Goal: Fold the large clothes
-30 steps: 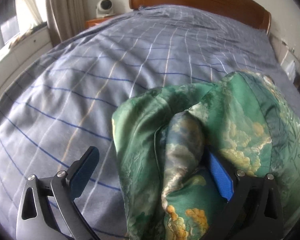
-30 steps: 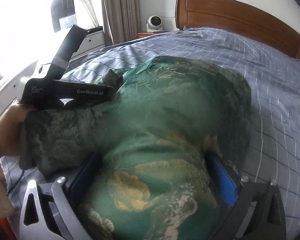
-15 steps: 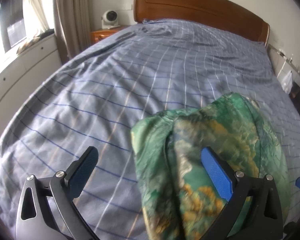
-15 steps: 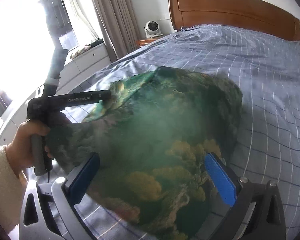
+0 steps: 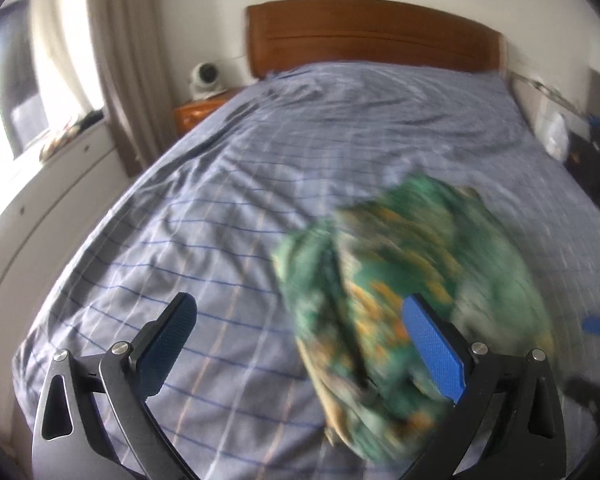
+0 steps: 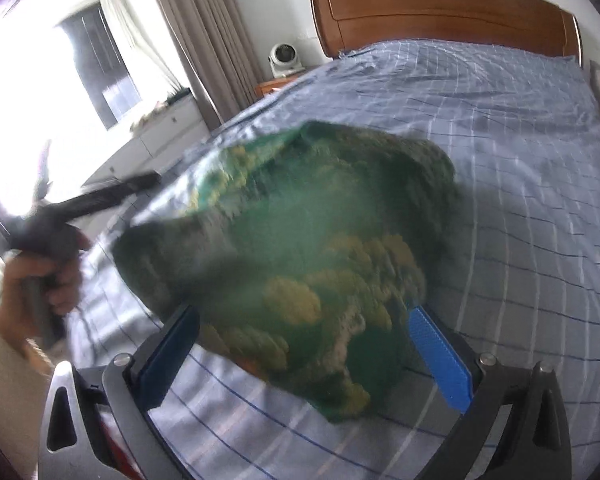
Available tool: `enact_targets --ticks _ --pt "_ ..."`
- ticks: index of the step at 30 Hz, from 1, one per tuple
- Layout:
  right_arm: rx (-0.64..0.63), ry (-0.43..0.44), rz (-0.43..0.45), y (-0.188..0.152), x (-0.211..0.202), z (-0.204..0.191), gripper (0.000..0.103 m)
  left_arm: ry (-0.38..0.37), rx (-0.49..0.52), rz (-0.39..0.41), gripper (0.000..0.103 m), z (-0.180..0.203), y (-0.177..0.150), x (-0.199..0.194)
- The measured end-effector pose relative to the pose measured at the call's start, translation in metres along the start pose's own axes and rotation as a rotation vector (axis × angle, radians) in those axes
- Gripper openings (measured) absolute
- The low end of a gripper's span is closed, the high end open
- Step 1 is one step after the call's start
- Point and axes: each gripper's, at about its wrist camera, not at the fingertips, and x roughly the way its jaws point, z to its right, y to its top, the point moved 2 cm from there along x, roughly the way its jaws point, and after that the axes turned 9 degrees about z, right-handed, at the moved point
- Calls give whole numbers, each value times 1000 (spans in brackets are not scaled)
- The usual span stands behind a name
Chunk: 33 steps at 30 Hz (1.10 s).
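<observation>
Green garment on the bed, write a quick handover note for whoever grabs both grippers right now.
Left gripper: jaws wide open, nothing between them; the bundle sits off to its right.
Right gripper: jaws wide open, not clamped on anything; the bundle lies just ahead of them.
Green patterned garment: a compact bundle lying on the blue checked bedspread, near the foot end. Both views are motion-blurred, so I cannot tell how neat the folds are.
Done: the garment looks gathered into a bundle and set down, neither gripper holding it.
Left: probably check the edges, square up the bundle if loose.
</observation>
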Motion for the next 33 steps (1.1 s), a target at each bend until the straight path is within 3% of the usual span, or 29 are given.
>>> enact_targets --ticks 2,5,7,11,16,27,33 --pt "-6 -58 -8 -9 5 4 103 29 72 -12 103 16 -16 0" --pt "42 -76 -55 -21 22 15 103 153 163 -72 103 25 -44 21" --pt "57 -72 -139 -35 42 18 103 173 114 -129 103 15 -58 40" --pt "103 -31 -182 -52 56 17 102 152 -19 -153 103 -2 -64 47" --pt "136 -36 -135 -50 33 17 102 157 11 -98 103 3 -54 21" --pt "268 -73 -3 -46 -57 39 103 144 -39 -9 103 18 -28 -57" --pt "289 -113 17 -50 -86 47 103 174 -33 19 103 28 -25 -83"
